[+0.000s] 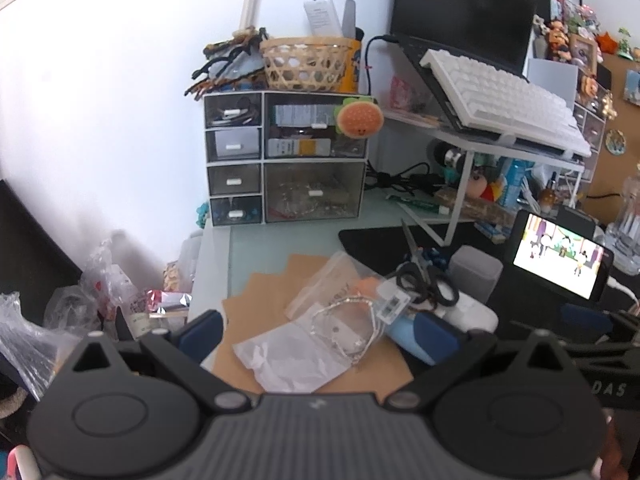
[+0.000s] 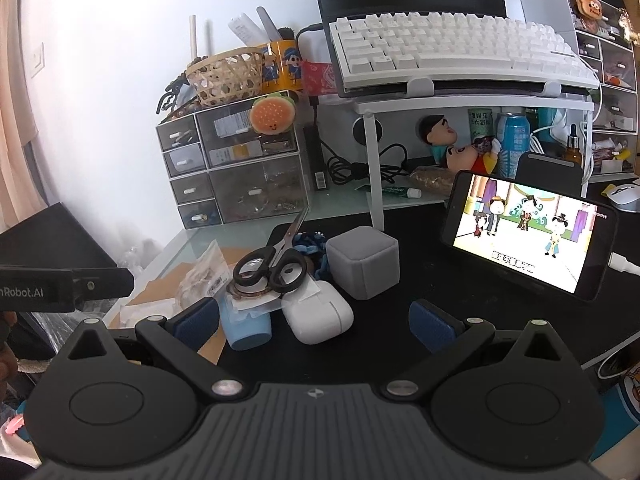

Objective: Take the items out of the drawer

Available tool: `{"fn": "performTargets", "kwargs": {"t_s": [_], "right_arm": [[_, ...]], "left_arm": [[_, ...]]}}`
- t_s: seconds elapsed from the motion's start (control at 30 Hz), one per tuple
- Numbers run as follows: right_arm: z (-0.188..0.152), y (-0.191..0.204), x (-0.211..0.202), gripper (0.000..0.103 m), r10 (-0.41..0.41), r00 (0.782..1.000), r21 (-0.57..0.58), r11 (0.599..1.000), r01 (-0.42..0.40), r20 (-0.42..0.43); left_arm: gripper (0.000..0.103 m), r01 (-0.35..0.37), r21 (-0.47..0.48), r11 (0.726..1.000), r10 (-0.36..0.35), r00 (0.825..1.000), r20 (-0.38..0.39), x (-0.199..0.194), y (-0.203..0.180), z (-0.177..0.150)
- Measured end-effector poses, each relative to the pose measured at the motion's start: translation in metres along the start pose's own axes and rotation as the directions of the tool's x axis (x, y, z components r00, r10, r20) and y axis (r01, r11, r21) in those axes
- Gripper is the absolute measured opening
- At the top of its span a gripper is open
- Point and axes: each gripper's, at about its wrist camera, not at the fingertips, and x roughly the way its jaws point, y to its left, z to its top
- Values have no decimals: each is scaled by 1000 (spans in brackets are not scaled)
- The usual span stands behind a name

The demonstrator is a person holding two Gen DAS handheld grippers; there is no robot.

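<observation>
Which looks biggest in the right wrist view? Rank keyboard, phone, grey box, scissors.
1. keyboard
2. phone
3. grey box and scissors, look alike

The phone is nearer the camera, so its true rank is unsure.

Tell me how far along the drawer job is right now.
Done so far, apparently: scissors, a white case and bagged items lie out on the desk, though I cannot tell if they came from a drawer. In hand: nothing; the left gripper and right gripper are both open and empty. Left: every drawer of the organizer looks shut, with contents visible inside.
</observation>
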Motion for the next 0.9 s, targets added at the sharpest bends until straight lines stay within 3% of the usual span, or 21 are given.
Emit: {"fn": "performTargets", "kwargs": {"t_s": [0.9], "right_arm": [[-3, 5, 6, 103, 3, 1000, -21, 1000, -4, -31]], "left_arm": [[103, -20, 21, 1000, 21, 1000, -24, 7, -6, -6]]}}
